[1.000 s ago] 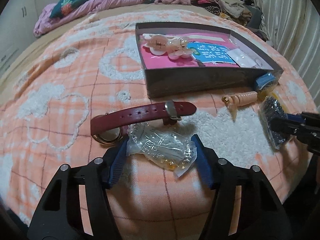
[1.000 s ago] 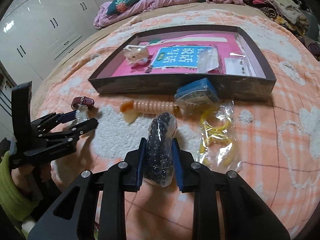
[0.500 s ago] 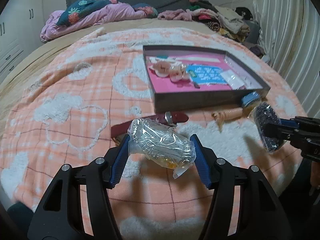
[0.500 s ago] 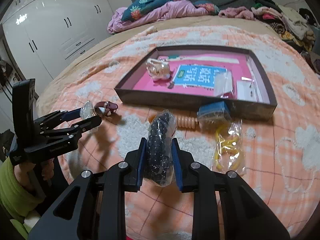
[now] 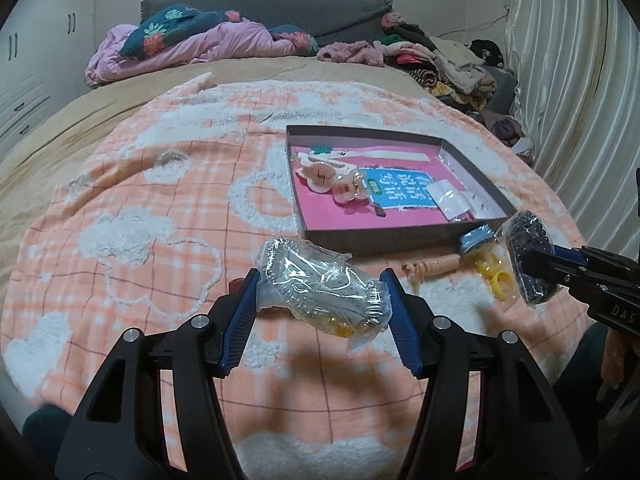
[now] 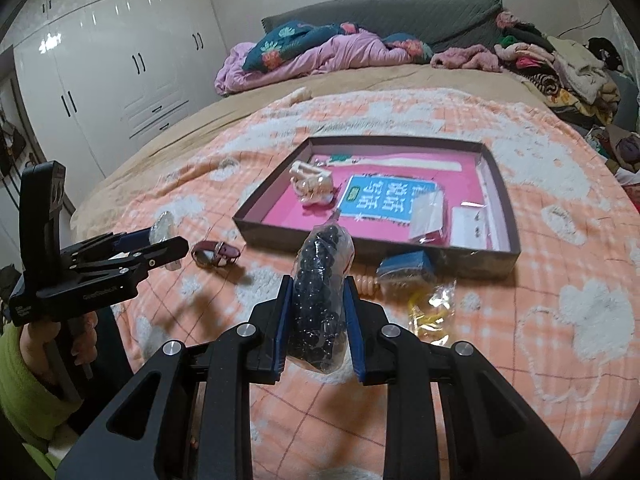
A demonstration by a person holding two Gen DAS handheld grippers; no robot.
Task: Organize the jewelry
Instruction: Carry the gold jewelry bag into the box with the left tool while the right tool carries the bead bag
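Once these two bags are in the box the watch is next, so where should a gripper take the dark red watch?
Grip the dark red watch across the strap beside its buckle, coming from above. It lies loosely curled on the soft blanket in front of the box, clear of other items. The strap is narrow enough for the jaws; its case is hidden here.

Premises: a bedroom in a private home. A bed (image 6: 400,80) fills most of both views, covered with an orange-and-white checked fleece blanket (image 5: 160,208) over a tan sheet. A grey padded headboard (image 5: 280,4) stands at the far end. Crumpled pink and floral bedding (image 6: 320,54) and a heap of unfolded clothes (image 6: 560,64) lie along it. Glossy white wardrobe doors (image 6: 120,64) line the left wall; pleated cream curtains (image 5: 568,80) hang on the right.
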